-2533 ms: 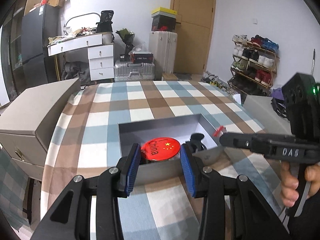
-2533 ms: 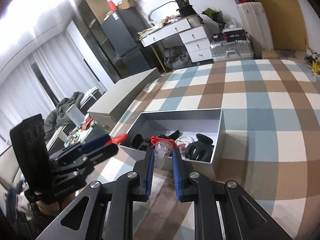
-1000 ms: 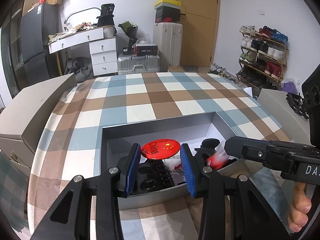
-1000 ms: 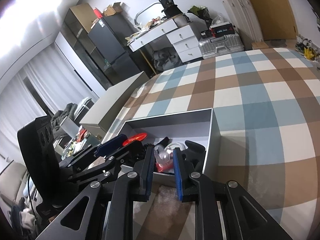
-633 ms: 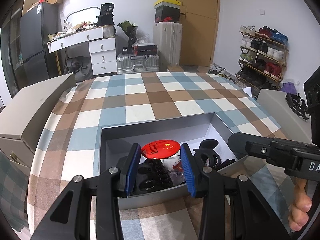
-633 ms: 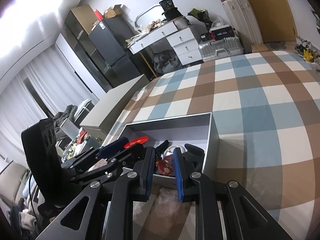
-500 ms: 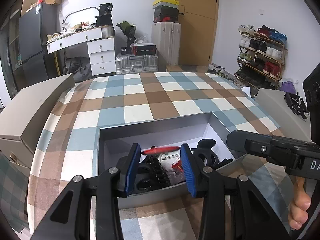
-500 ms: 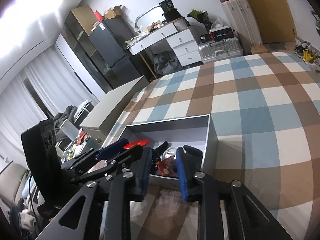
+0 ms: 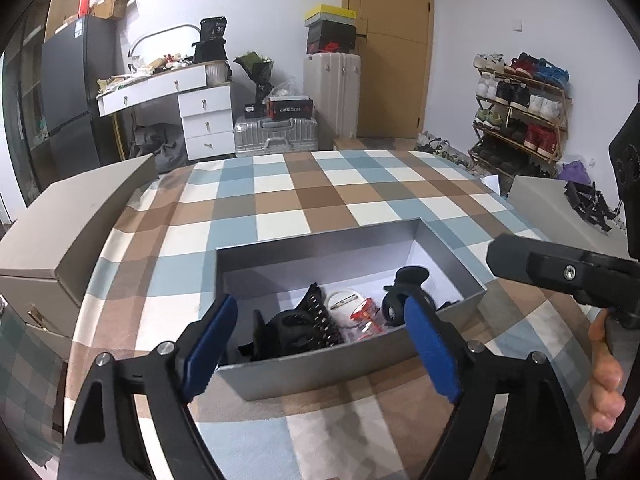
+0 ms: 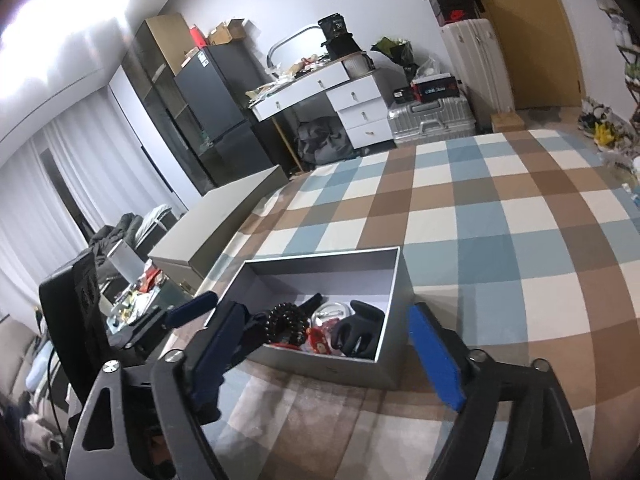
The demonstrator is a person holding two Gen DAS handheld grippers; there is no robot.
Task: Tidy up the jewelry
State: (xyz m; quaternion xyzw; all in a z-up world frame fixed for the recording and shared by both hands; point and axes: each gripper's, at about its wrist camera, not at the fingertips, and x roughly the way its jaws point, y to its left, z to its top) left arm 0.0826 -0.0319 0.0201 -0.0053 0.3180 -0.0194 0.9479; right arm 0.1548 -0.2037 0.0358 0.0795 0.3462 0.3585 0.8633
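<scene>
An open grey box (image 9: 312, 372) (image 10: 394, 276) stands on the checked tablecloth. Inside lie a black claw hair clip (image 9: 296, 326), a black beaded bracelet (image 10: 286, 322), red and clear small items (image 9: 366, 314) (image 10: 318, 336) and another black clip (image 9: 406, 280) (image 10: 358, 330). My left gripper (image 9: 322, 342) is open and empty, hovering at the box's near wall. My right gripper (image 10: 332, 354) is open and empty, also at the near wall; its body shows in the left wrist view (image 9: 560, 276). The left gripper shows at the left of the right wrist view (image 10: 192, 308).
A grey box lid (image 9: 72, 220) (image 10: 224, 220) lies at the table's left edge. Another grey surface (image 9: 560, 208) with black clips sits at the right. The checked tablecloth (image 9: 304, 200) stretches beyond the box. Room furniture stands far behind.
Both grippers have opened wide. The red round badge left my left gripper and the red and clear item left my right gripper; both now lie in the box.
</scene>
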